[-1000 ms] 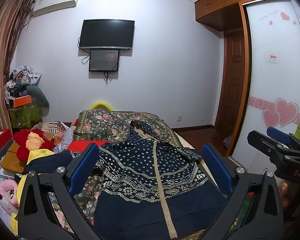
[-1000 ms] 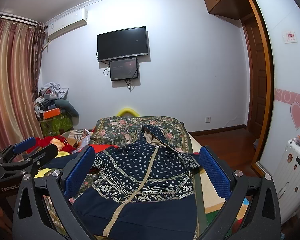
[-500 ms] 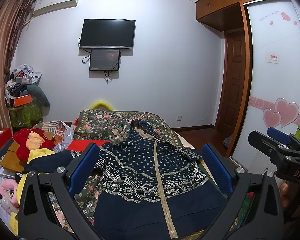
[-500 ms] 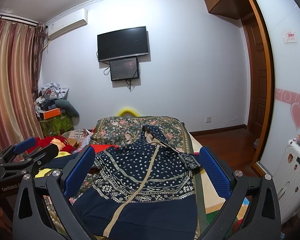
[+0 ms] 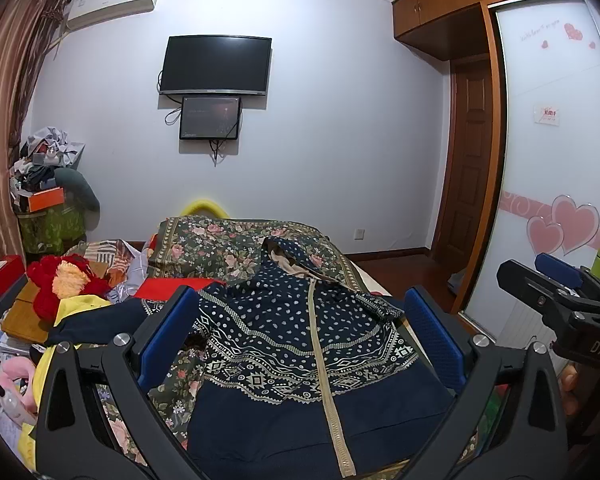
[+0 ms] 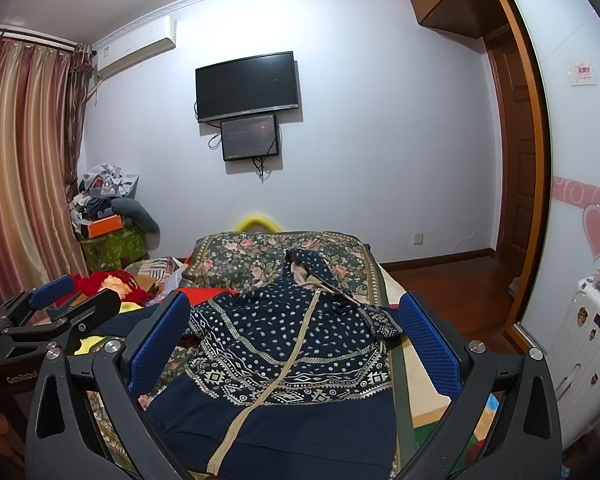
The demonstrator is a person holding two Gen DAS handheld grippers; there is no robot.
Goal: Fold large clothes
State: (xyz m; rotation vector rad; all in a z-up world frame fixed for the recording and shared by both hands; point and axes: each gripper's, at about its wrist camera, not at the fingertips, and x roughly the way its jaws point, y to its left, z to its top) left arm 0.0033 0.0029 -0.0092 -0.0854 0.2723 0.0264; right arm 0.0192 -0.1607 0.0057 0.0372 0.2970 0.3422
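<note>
A navy hooded jacket (image 5: 300,344) with white dots, a patterned band and a beige zip lies flat on the bed, hood toward the far wall; it also shows in the right wrist view (image 6: 296,344). My left gripper (image 5: 300,328) is open and empty, held above the jacket's lower half. My right gripper (image 6: 292,328) is open and empty, also above the jacket. The right gripper shows at the right edge of the left wrist view (image 5: 560,300); the left gripper shows at the left of the right wrist view (image 6: 56,316).
A floral bedspread (image 5: 228,244) covers the bed. Red and yellow clothes (image 5: 66,284) and boxes are piled left of it. A white suitcase (image 6: 584,352) stands at the right by the wardrobe door. A TV (image 5: 216,66) hangs on the far wall.
</note>
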